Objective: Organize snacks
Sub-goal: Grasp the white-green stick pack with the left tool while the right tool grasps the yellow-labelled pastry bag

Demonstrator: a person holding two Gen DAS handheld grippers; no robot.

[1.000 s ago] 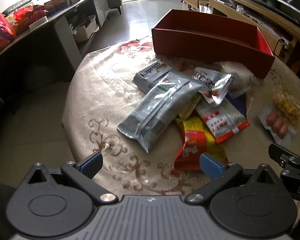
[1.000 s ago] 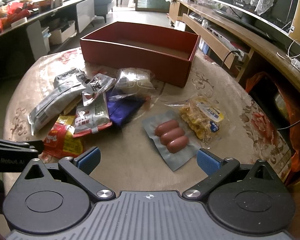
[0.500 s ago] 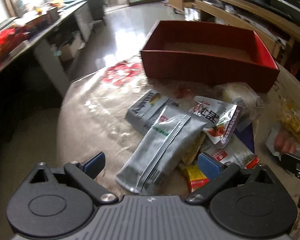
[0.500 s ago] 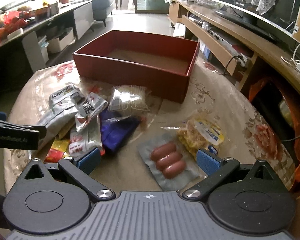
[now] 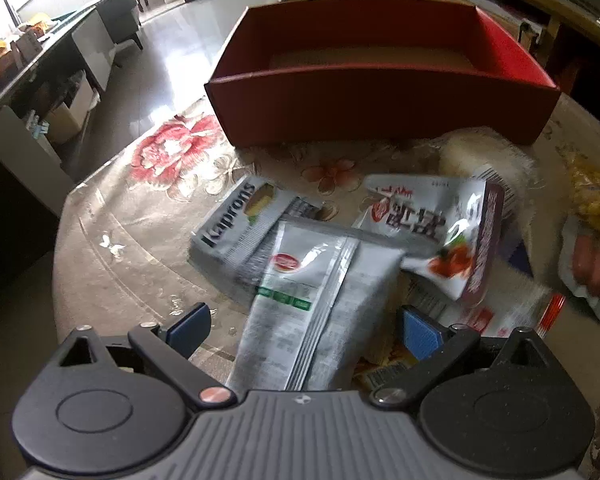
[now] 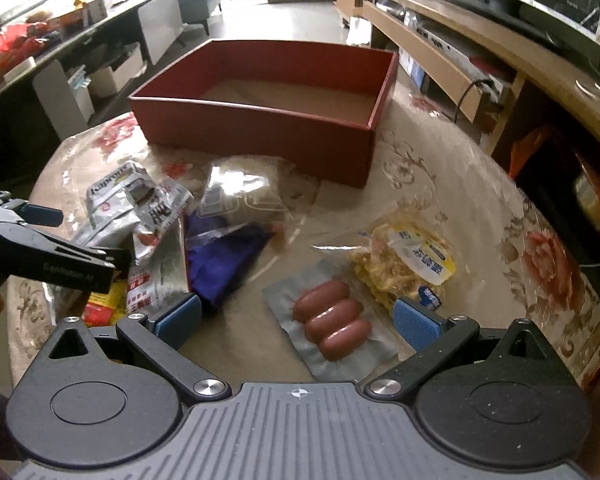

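Observation:
A pile of snack packets lies on a round table in front of an empty red box (image 5: 380,76) (image 6: 268,116). My left gripper (image 5: 304,330) is open, its fingers straddling a long silver packet (image 5: 312,308) that lies over a grey Kaprons packet (image 5: 240,232). A white and red pouch (image 5: 440,232) rests just right of it. My right gripper (image 6: 296,322) is open just above a sausage pack (image 6: 332,326), with a yellow snack bag (image 6: 404,260) to its right. A purple packet (image 6: 220,264) and a clear bag (image 6: 240,192) lie in the middle.
The table (image 6: 440,184) has a floral cloth and drops off close at left and right. A wooden TV bench (image 6: 480,56) runs along the right, a dark cluttered counter (image 6: 60,40) along the left. The left gripper's body (image 6: 48,256) shows at the right wrist view's left edge.
My left gripper has moved forward and down over the pile until the long silver packet lies between its fingers. My right gripper has closed in on the sausage pack. Both stay open.

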